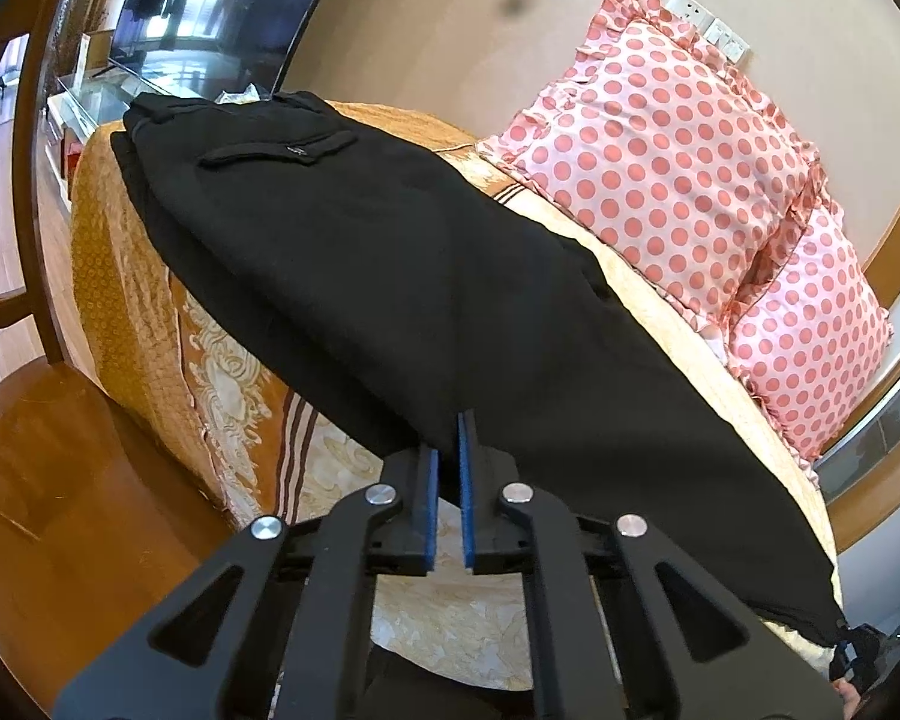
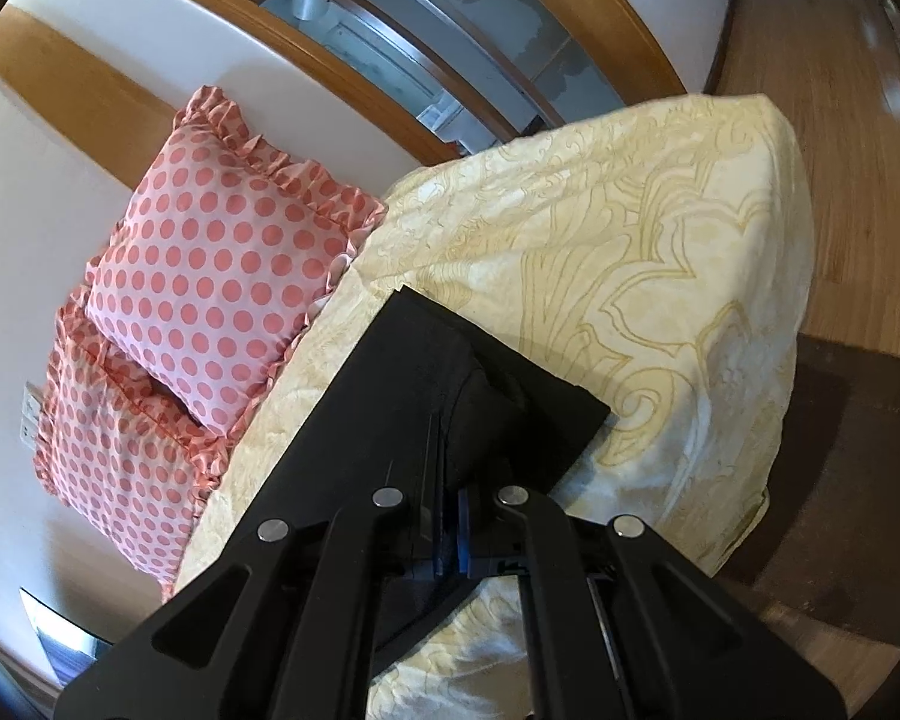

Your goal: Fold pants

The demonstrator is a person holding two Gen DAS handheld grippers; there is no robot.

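Black pants (image 1: 390,276) lie lengthwise on a bed, legs stacked, waistband and a back pocket at the far end. My left gripper (image 1: 448,438) is shut on the near long edge of the pants, about mid-length, with cloth between its blue pads (image 1: 465,480). In the right wrist view the leg-cuff end of the pants (image 2: 450,396) drapes over my right gripper (image 2: 447,516), which is shut on it and lifts the cloth off the bedspread. The right gripper also shows at the far right of the left wrist view (image 1: 858,654).
The bed has a yellow patterned bedspread (image 2: 660,276). Two pink polka-dot pillows (image 1: 678,156) lean on the wall behind the pants. A wooden chair (image 1: 24,360) stands left of the bed. Wooden floor (image 2: 840,120) lies past the bed's end.
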